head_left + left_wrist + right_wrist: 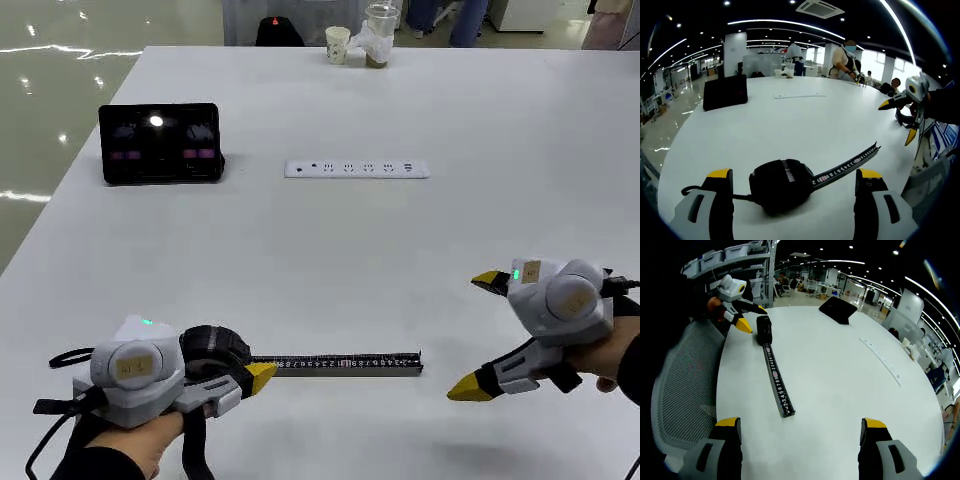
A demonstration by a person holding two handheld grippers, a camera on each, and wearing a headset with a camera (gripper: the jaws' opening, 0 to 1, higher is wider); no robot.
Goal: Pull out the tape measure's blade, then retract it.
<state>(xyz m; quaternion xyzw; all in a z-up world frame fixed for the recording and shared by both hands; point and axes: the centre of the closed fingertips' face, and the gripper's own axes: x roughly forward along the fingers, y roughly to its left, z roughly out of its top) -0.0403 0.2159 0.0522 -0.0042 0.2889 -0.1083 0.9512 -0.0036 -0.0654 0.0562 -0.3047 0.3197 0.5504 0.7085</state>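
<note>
Head view: we see the black, rounded case on the smooth white tabletop. Its blade is drawn out flat to the right of the case, a thin stiff strip with printed marks. The left hand-held gripper has its yellow-tipped jaws around the case. The right hand-held gripper hangs beyond the blade's far end from the case, jaws spread and empty.

Left gripper view: the jaws stand wide on either side of the case with gaps showing, so nothing is clamped. We judge the loose case could skate on the slick tabletop when the blade runs back in.

Right gripper view: the blade end lies ahead between the open jaws, apart from both. A springy blade let go unguided could whip or twist, and its thin edge looks hard to pinch.
</note>
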